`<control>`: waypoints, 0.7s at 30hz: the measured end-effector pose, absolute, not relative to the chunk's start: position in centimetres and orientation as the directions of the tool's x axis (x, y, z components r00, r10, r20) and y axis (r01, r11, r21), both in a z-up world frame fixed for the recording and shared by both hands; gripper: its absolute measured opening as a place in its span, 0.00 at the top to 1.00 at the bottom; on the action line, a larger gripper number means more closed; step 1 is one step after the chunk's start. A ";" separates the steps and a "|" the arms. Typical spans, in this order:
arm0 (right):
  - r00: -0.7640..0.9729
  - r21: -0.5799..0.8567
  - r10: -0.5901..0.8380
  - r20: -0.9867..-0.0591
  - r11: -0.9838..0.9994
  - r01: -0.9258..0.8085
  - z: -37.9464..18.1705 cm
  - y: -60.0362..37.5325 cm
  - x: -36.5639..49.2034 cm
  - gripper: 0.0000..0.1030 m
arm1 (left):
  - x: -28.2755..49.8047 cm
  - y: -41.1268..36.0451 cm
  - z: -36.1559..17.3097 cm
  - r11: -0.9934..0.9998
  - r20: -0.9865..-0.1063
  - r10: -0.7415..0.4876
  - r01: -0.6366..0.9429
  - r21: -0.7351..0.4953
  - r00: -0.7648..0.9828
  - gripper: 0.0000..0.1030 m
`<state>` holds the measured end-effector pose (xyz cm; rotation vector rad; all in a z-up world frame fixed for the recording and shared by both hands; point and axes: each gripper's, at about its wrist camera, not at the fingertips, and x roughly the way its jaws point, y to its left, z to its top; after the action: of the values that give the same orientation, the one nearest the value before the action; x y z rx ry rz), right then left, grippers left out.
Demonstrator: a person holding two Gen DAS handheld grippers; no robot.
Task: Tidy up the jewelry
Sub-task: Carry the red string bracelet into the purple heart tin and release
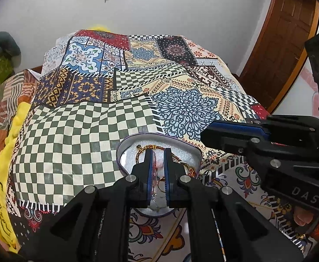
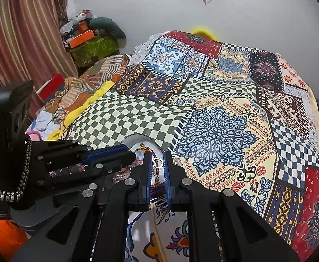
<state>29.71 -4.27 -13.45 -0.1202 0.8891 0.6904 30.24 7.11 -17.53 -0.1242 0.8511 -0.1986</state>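
A tin with a white foam lining sits on the patchwork sheet, and it holds the jewelry: a braided cord bracelet lies near the tin's far rim, and a gold ring shows further toward the tin's near side.

The left gripper hangs over the tin, tips down into it. Its jaws are drawn narrow; something thin and reddish sits between the blades, but whether it is pinched I cannot tell. The right gripper comes at the tin from its right side, jaws likewise nearly together, with the bracelet's metal clasp seen in the slit between them; a grip there cannot be confirmed either.

The step looks like sorting pieces inside the tin. To do it well, one gripper should steady the tin's rim while the other works, since the soft bed gives under pressure. The blades should take the cord at a thick knot, not the fine strand, and lift slowly so tangled pieces do not drag out. The two sets of tips are close, so one should move at a time.
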 end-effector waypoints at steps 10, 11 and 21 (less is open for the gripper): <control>0.425 0.180 0.512 -0.746 0.771 -0.611 -13.1 -3.9 29.5 0.91 | 28.2 7.5 -16.3 0.980 -0.722 -0.198 0.123 -0.155 0.663 0.82; 0.424 0.180 0.514 -0.745 0.768 -0.615 -13.0 -3.7 29.4 0.91 | 27.8 7.7 -16.0 0.983 -0.719 -0.185 0.117 -0.144 0.670 0.79; 0.383 0.195 0.526 -0.759 0.745 -0.638 -13.7 -2.2 28.8 0.91 | 26.2 9.3 -15.5 0.988 -0.719 -0.150 0.088 -0.123 0.678 0.61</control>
<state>28.83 -2.25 -13.70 -0.1375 0.9134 0.7447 26.19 9.35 -15.54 -0.0807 0.8145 -0.1338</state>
